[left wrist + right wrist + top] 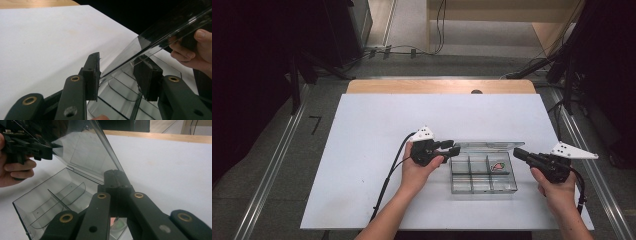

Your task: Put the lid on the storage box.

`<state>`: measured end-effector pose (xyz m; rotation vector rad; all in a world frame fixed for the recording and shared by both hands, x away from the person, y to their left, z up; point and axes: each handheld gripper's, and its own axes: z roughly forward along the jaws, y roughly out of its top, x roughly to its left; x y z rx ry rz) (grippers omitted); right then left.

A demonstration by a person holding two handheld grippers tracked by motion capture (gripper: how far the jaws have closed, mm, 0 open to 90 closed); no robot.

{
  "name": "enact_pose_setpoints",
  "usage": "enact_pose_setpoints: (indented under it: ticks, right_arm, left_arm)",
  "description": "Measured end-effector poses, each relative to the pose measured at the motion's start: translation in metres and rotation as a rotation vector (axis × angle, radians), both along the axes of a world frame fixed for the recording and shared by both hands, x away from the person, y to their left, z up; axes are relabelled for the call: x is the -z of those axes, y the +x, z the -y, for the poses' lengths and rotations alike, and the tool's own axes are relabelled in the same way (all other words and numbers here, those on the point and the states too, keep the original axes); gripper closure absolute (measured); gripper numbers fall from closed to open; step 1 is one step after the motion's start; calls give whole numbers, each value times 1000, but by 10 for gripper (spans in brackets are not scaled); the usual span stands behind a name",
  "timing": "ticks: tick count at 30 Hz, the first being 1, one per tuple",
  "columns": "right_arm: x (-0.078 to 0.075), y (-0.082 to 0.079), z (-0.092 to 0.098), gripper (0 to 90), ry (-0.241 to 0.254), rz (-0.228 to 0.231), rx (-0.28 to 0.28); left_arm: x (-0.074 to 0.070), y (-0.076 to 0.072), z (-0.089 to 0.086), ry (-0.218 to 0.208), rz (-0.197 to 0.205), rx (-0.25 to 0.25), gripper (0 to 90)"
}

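The clear compartment box (483, 174) is sitting on the white table (377, 150) near its front edge, right of centre, long axis running 9-to-3 o'clock in the high view. Its lid (487, 146) is standing up along the 12 o'clock edge, hinged there.

The left gripper (454, 147) is sitting at the box's 9 o'clock end, pointing toward 3, w/ its tips at the lid's left corner. In the left gripper view its jaws are standing partly apart, straddling the lid edge (150, 42); one pad (93, 73) is just beside the plastic, but I can't tell if it's pressing. So it's open around the lid, not clamped.

The right gripper (517, 152) is coming in from 3 o'clock, tips right at the box's right end by the hinge corner. In the right gripper view its jaws are pressed fully together, w/ nothing between them, tips at the lid's base (100, 176).

A small red and green item (498, 166) is lying in the back-right compartment.

Judgement: the next move depends on the lid; the left gripper is nearer its free corner, the right is bracing the box.
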<state>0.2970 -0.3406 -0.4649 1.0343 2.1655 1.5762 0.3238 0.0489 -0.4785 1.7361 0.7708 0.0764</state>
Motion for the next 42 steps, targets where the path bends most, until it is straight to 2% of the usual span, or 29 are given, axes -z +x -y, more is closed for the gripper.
enact_pose_setpoints:
  ticks: [8, 15, 20, 42]
  right_arm:
    - [0, -1, 0, 879, 0, 7, -5]
    - [1, -3, 0, 879, -3, 12, -13]
    - [1, -5, -1, 879, -6, 14, -18]
    - [4, -15, -1, 878, -10, 23, -40]
  left_arm:
    - [4, -6, -8, 45, -1, 0, 668]
    - [8, -10, -16, 46, -24, 20, 792]
    - [7, -14, -15, 41, -19, 43, 877]
    - [10, -30, -11, 24, -9, 82, 888]
